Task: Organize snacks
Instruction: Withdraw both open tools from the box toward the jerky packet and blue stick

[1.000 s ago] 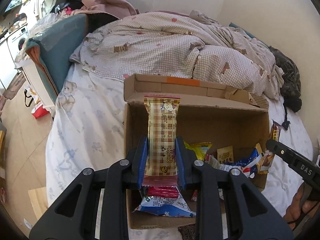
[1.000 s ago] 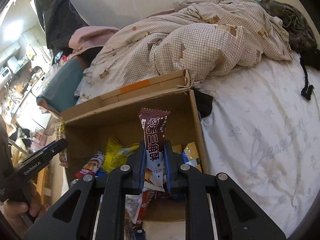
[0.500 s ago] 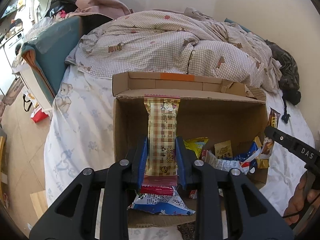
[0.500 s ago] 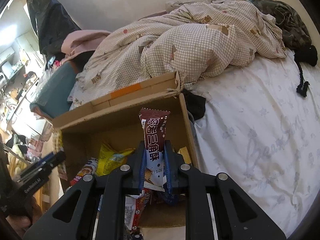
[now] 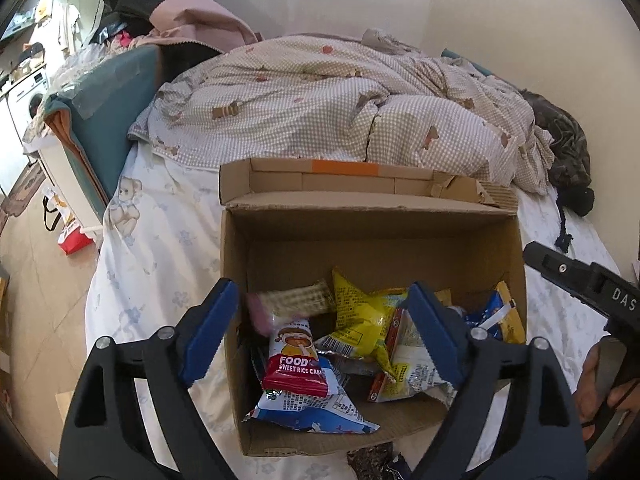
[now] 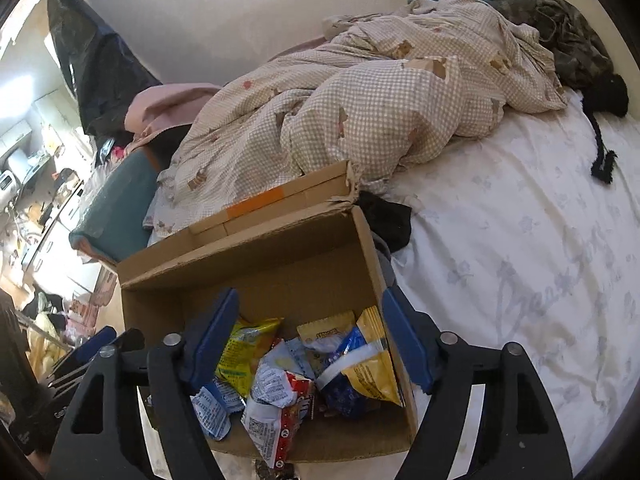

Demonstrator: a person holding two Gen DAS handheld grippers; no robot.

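Over the bed's cardboard box (image 5: 236,264), left gripper (image 5: 324,332) and right gripper (image 6: 310,340) are opening, both empty.

red snack pack (image 5: 298,354) in the cardboard box (image 5: 234,264) reads "FOOD'" and "SWEET RICE CAK", rest is cut off. right gripper (image 5: 600,288) arm has "DAS" on it

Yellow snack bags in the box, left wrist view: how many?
2: a crumpled yellow bag mid-box, and a yellow-edged blue bag against the right wall. Others may lie buried.
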